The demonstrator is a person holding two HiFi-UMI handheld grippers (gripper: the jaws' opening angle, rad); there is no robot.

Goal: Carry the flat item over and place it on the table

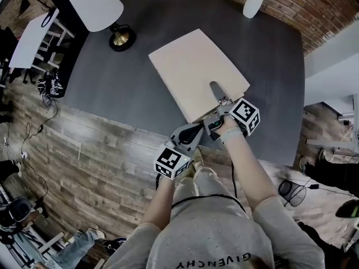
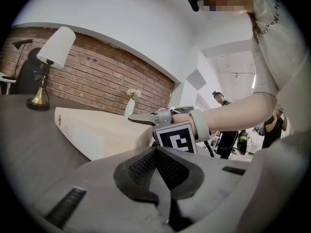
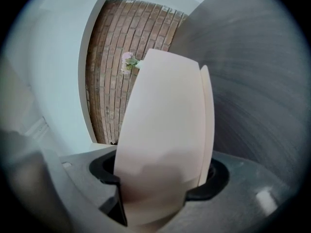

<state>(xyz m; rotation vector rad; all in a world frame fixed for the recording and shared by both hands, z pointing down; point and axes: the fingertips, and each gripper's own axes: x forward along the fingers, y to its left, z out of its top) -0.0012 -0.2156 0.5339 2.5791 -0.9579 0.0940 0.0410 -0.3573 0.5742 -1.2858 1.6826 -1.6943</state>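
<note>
On table (image 1: 112, 83), toward 12 o'clock: flat board (image 1: 196, 72), lying down. At its 5 o'clock edge: right gripper (image 1: 216, 94), jaws wide astride board, apparently not pinching. Left gripper (image 1: 193, 133) closed, empty, 7 o'clock. Withdraw level toward 5 o'clock; avoid dragging edge.

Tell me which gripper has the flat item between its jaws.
The right gripper: the flat item, lying on the table, sits between its parted jaws. The left gripper has its jaws together, with nothing in them.

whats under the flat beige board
The beige board rests on the dark table, which shows all around it. Anything directly beneath is covered by the board, so it cannot be seen.
</note>
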